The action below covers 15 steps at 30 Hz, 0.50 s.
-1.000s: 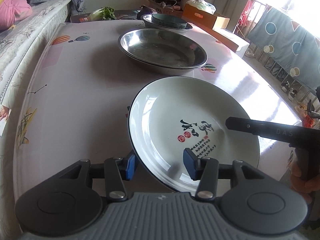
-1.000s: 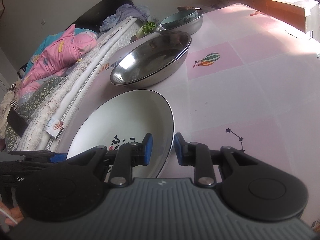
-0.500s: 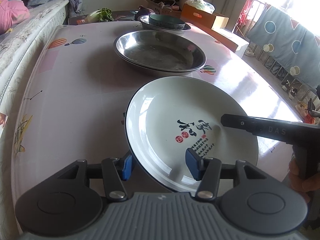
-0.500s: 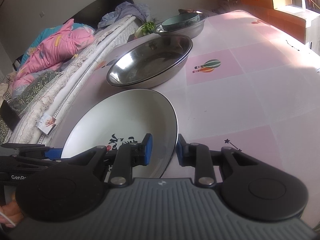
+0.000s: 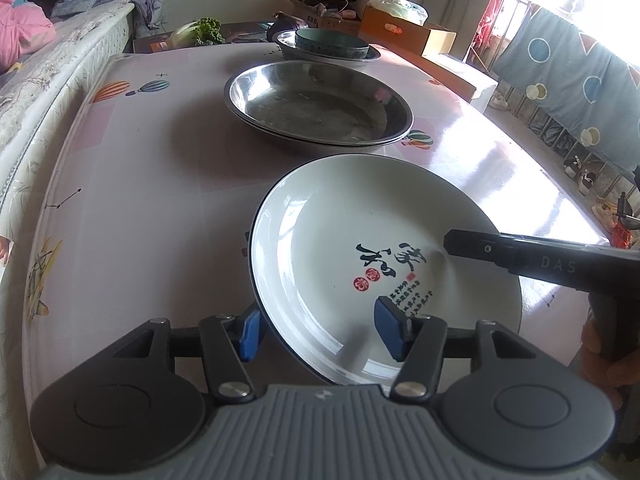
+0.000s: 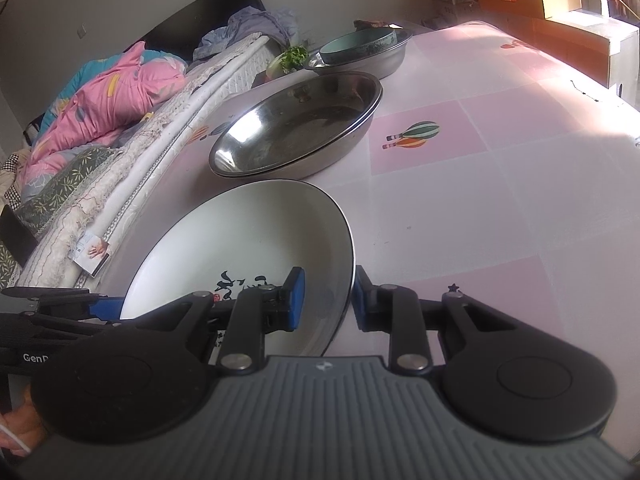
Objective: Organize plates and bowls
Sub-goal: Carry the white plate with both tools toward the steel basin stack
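The left gripper (image 5: 320, 332) straddles the near-left rim of the white plate (image 5: 372, 256), one blue pad under the rim and one over the plate's face; the jaws are spread wide and contact cannot be confirmed. The right gripper (image 6: 327, 299) brackets the plate's right rim (image 6: 248, 248), its pads close on either side of the edge; whether they pinch it cannot be determined. The plate's near edge is hidden behind both gripper bodies, so its lift off the table (image 5: 160, 200) is hard to judge. Beyond it rest the stacked steel pans (image 5: 320, 108), then a teal bowl (image 5: 332, 43) set inside a steel basin (image 6: 360, 62). The table carries a pink balloon-print cloth; bedding (image 6: 100, 100) lies along one side and cardboard boxes (image 5: 404, 34) stand at the far end.
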{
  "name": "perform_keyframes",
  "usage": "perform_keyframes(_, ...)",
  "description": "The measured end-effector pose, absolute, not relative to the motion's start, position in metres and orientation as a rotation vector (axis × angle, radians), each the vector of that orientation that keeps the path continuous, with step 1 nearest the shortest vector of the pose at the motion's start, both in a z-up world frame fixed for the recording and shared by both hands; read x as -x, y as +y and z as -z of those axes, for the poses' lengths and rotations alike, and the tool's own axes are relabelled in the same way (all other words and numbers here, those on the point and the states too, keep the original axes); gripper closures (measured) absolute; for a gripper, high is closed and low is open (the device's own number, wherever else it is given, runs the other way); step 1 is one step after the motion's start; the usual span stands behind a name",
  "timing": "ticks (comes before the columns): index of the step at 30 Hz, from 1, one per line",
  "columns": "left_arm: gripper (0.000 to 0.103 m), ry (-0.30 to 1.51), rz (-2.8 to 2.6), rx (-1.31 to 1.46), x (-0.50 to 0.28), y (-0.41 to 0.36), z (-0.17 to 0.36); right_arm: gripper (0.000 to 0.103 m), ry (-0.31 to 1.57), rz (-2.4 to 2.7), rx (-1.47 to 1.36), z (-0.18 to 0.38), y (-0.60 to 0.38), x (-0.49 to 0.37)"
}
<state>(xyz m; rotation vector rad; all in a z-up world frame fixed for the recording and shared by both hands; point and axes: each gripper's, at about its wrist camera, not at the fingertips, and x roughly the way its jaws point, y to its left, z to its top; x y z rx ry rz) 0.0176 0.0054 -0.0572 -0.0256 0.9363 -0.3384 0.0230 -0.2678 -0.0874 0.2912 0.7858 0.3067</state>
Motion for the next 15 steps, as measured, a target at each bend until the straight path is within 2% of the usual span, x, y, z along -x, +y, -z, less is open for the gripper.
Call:
perform_keyframes(8,0.037,0.929,0.336,0.019,-0.0239,0.0018,0.0584,0.079,0.781,-0.305,-0.306,0.0886,-0.2684,-0.0223)
perform_keyframes(15,0.037,0.938,0.332,0.032,-0.0256,0.0014,0.0577,0.079,0.779,-0.307,-0.31,0.0894,-0.2693,-0.022)
